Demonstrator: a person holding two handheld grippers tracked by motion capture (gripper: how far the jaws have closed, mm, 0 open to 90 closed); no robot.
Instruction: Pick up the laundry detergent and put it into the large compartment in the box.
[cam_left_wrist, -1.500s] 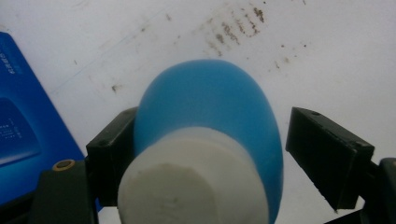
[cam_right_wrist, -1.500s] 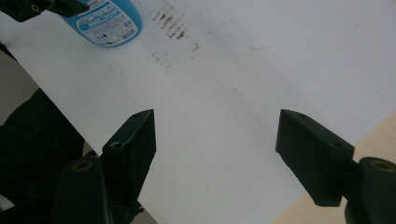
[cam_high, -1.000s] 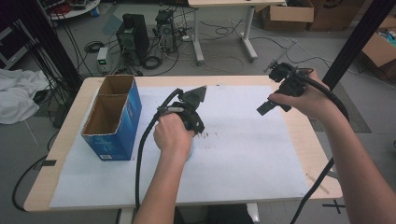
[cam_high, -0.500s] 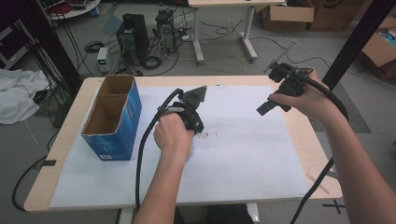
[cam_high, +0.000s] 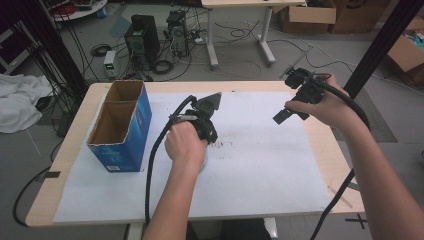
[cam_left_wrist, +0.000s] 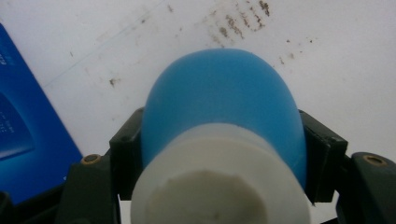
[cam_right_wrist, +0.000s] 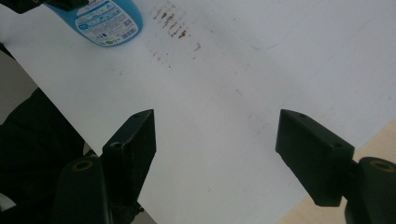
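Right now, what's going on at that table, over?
Left gripper just closed on blue plastic bottle. Right gripper open, raised. Blue cardboard box off to the side.

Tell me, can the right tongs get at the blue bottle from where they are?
Probably yes: the right tongs hang open above bare white paper, nothing between them and the blue bottle, though the left tongs already clamp it.

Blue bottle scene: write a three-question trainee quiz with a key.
1. True or false: the left gripper has its jaws on both sides of the blue bottle.
2. The right gripper is: A open, B shut on a cloth.
3. What stands at the table's left end?

Key: 1 true, its jaws have just been closing. 2 A. 3 the blue cardboard box.
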